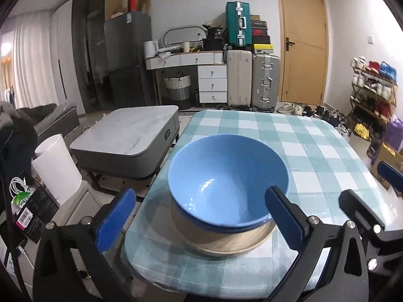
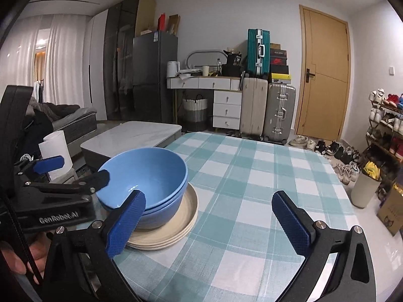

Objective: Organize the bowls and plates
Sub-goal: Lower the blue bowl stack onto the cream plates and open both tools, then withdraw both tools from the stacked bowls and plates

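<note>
Stacking: blue bowls (image 2: 148,176) nested on cream plates (image 2: 173,229), tabletop (image 2: 252,188).
Left tongs (image 1: 199,216): wide open, empty.
Right tongs (image 2: 209,224): wide open, empty.
Advice: retreat without nudging stack.

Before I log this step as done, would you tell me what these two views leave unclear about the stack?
- Plate count: in the right wrist view the rims blur together; in the left wrist view the bowls cover them.
- Bowl count: two rims seem visible in the right wrist view, but the right gripper's near finger hides part.
- Table near edge: cut off by both grippers' frames.
</note>
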`<move>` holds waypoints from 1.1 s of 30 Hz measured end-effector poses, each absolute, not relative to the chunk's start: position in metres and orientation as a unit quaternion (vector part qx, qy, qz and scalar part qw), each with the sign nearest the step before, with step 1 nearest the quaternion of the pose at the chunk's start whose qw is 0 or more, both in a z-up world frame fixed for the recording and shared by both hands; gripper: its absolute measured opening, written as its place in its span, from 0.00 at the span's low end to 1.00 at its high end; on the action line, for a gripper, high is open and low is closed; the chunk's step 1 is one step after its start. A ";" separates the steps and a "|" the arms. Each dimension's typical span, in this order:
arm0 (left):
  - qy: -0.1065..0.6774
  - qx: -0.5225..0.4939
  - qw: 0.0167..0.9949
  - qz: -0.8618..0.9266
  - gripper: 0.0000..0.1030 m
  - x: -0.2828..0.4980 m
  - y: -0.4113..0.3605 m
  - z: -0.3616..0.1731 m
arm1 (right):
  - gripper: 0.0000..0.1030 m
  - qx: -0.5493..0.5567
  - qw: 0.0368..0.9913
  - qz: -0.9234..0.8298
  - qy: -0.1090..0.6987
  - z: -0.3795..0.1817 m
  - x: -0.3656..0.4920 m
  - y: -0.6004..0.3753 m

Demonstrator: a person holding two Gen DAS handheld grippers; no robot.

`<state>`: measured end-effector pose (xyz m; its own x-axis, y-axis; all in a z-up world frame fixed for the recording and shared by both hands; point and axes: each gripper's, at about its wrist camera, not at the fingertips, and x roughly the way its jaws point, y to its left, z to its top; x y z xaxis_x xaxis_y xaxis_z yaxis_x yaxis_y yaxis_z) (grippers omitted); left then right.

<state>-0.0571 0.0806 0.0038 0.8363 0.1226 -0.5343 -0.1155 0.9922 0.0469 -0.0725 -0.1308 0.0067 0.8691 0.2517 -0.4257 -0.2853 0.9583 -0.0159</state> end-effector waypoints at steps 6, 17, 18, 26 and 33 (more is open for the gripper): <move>0.256 0.035 0.963 0.079 1.00 -0.065 0.070 0.000 | 0.99 0.009 0.961 0.112 0.252 -0.010 -0.064 -0.147; 0.287 0.013 0.957 0.035 1.00 -0.062 0.063 -0.006 | 0.99 0.049 0.961 0.086 0.258 -0.017 -0.066 -0.166; 0.288 0.013 0.957 0.031 1.00 -0.063 0.061 -0.006 | 0.99 0.045 0.962 0.086 0.256 -0.016 -0.068 -0.165; 0.290 0.011 0.957 0.023 1.00 -0.064 0.056 -0.005 | 0.99 0.037 0.966 0.075 0.245 -0.012 -0.074 -0.168; 0.297 -0.006 0.955 0.021 1.00 -0.063 0.058 -0.007 | 0.99 0.030 0.968 0.073 0.240 -0.010 -0.078 -0.167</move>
